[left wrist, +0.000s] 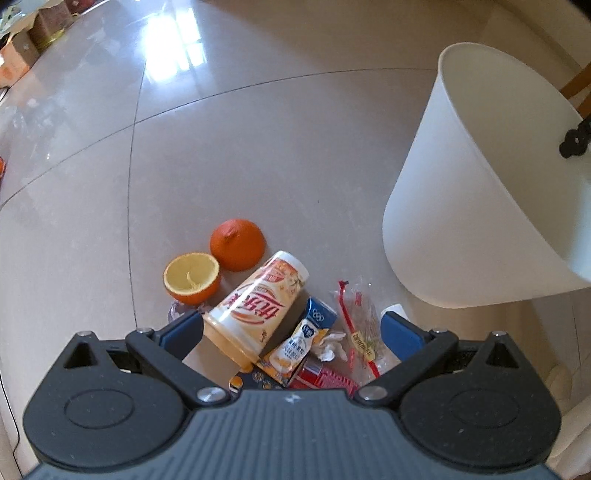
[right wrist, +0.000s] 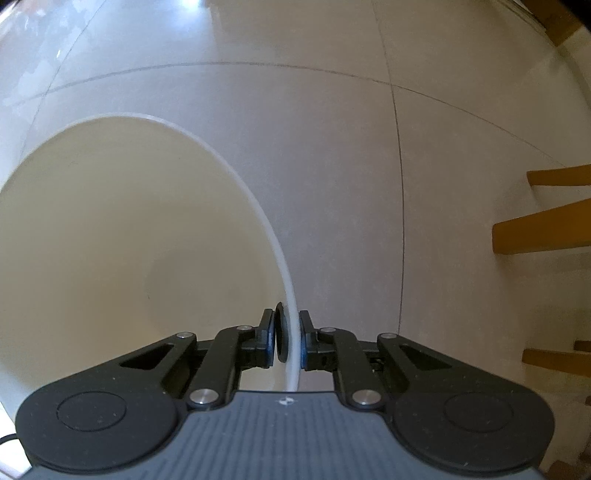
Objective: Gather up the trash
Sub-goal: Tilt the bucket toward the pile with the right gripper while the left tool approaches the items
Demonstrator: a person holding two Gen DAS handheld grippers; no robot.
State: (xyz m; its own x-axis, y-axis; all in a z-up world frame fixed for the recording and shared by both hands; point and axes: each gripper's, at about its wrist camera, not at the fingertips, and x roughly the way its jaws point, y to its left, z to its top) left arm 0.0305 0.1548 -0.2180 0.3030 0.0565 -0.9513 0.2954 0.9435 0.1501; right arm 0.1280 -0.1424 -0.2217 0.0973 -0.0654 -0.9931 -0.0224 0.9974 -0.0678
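A pile of trash lies on the tiled floor in the left wrist view: a hollow orange peel half [left wrist: 192, 277], a domed peel half [left wrist: 238, 243], a tipped paper cup [left wrist: 255, 306], a blue carton [left wrist: 319, 314], a small sachet [left wrist: 295, 347], crumpled tissue [left wrist: 328, 343] and a clear wrapper with red strips [left wrist: 358, 325]. My left gripper [left wrist: 291, 334] hangs open just above the pile, one blue pad beside the cup and the other beside the wrapper. The white bin [left wrist: 480, 184] stands tilted at the right. My right gripper [right wrist: 288, 339] is shut on the bin's rim [right wrist: 284, 258].
Cardboard boxes [left wrist: 37, 26] line the far left of the floor. Wooden furniture legs [right wrist: 546, 229] stand to the right of the bin. The bin's inside [right wrist: 110, 240] shows nothing in it. A thin cable [left wrist: 7, 398] runs along the left edge.
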